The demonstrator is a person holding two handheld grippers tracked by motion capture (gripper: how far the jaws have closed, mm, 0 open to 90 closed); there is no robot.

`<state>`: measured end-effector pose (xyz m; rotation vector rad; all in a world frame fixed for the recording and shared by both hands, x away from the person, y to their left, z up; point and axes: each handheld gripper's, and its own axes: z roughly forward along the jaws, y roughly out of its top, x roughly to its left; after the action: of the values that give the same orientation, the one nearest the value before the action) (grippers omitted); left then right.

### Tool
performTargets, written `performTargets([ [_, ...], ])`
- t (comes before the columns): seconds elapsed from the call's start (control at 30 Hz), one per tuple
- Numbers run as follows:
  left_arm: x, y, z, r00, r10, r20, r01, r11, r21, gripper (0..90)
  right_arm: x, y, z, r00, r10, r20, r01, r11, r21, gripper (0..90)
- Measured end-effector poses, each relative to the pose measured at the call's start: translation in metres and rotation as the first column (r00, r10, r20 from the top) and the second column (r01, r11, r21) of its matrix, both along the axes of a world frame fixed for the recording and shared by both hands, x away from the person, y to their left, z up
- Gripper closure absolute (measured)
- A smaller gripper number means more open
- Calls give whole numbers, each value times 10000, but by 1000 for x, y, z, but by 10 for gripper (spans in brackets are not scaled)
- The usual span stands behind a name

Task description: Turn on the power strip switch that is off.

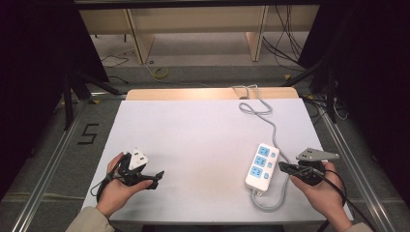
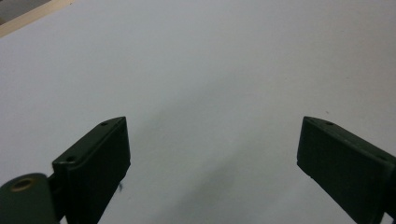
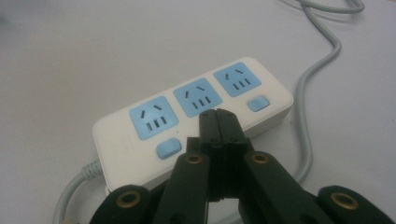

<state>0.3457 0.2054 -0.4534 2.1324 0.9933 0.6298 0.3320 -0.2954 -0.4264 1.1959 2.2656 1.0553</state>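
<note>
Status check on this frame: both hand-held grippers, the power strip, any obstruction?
Left hand-held gripper open over bare table. Right hand-held gripper shut, empty, tips beside power strip. Strip flat, untouched. Nothing in the way.

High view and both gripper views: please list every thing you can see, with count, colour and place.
power strip: one, white with three blue sockets and blue switches, right part of the table, just ahead of the right gripper
cord: one, grey, runs from the power strip to the far table edge
table: one, white top
floor cables: several, beyond the table
left hand: one, near left table edge
right hand: one, near right table edge
left gripper: one, black, jaws wide apart, nothing between them
right gripper: one, black, jaws shut, tips pointing at the power strip
</note>
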Motion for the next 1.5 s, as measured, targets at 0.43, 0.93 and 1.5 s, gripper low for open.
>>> performTargets([
  [0.43,0,0,0,10000,16,-1,-16,10000,-19,97,2,7,2,9995,198,-256,-199,9998,-58,900],
  [0.93,0,-1,0,10000,10,18,-10,10000,-13,98,5,15,4,9979,402,-517,-407,9991,-95,900],
  [1.5,0,-1,0,10000,9,7,-9,10000,16,98,10,19,4,9947,498,-896,-521,9984,-240,900],
])
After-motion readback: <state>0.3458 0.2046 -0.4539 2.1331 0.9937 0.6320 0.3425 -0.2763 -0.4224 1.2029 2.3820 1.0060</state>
